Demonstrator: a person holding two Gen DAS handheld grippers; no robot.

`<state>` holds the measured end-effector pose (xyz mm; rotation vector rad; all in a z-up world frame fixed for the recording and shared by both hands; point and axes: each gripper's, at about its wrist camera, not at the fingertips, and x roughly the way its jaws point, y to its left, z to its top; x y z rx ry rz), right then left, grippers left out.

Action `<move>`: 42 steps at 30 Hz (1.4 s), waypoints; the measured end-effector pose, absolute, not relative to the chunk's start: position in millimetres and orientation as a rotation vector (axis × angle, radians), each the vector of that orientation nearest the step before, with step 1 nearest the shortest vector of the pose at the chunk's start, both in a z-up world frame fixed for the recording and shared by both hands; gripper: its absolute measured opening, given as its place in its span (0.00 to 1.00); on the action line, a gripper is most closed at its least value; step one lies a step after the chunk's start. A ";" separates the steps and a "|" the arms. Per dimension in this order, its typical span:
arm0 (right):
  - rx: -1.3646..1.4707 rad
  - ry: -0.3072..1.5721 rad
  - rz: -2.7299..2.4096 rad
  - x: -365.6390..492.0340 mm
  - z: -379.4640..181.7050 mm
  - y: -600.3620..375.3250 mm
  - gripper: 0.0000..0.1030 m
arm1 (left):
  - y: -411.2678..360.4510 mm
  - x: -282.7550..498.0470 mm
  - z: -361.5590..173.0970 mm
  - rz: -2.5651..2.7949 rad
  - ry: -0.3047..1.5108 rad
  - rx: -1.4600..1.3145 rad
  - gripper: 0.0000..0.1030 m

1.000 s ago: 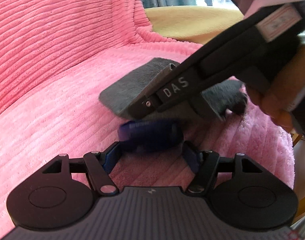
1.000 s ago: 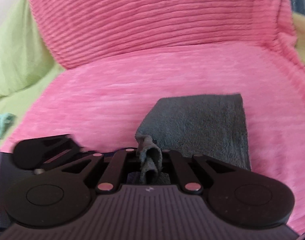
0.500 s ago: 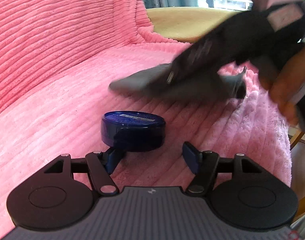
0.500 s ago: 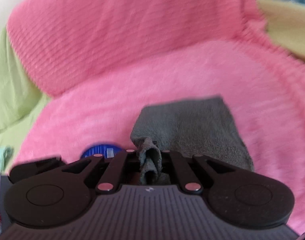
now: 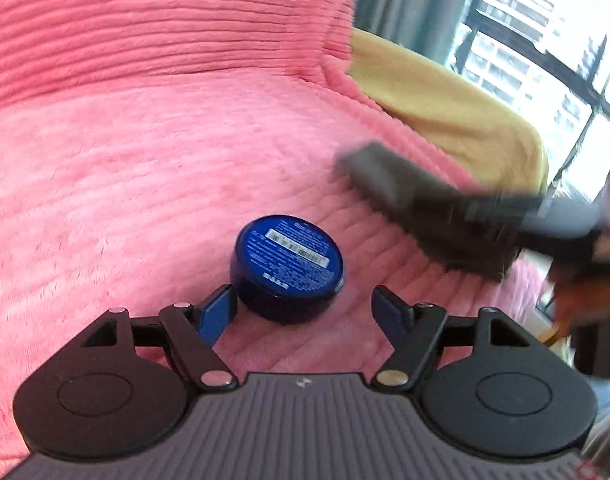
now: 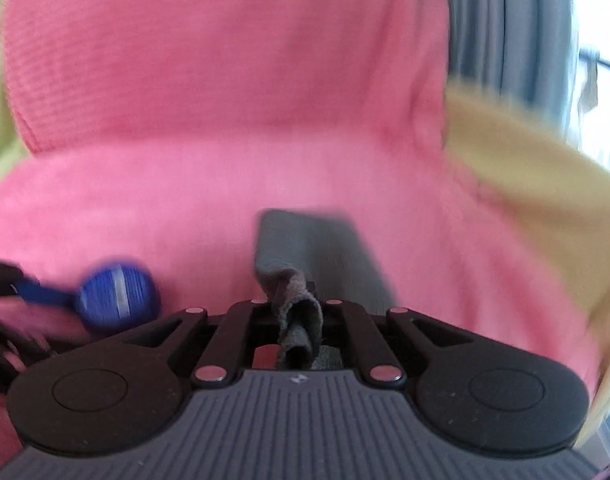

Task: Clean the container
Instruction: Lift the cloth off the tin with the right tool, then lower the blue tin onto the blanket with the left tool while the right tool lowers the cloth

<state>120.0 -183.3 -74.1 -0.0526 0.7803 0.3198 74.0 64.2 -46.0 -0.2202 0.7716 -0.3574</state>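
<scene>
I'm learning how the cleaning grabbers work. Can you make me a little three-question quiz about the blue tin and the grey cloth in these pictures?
1. True or false: the blue tin is lifted up in the air.
2. Which gripper has the grey cloth pinched in it? A) left gripper B) right gripper
3. Fill in: the tin rests on a ____ blanket.

Key:
1. False. It sits on the blanket, between the left gripper's blue fingers, which are opening; one finger is right beside it, the other stands clear.
2. B. The cloth's bunched corner is between its jaws, which are just starting to open.
3. Pink.
</scene>
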 end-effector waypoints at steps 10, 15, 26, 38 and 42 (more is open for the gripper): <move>0.225 0.723 0.327 107.5 -46.1 -210.9 0.23 | 89.8 87.1 -53.9 -0.356 0.789 -0.430 0.73; 0.329 0.560 0.293 92.6 -29.8 -227.6 0.24 | 101.5 91.7 -59.8 -0.348 0.792 -0.537 0.73; 0.180 0.705 0.330 98.2 -45.5 -201.7 0.24 | 94.4 98.9 -58.4 -0.322 0.781 -0.536 0.69; 0.187 0.706 0.376 105.6 -47.5 -189.9 0.24 | 83.2 97.0 -47.7 -0.313 0.703 -0.384 0.40; 0.209 0.694 0.383 105.1 -46.8 -192.0 0.24 | 45.0 74.3 -29.3 -0.249 0.551 0.047 0.39</move>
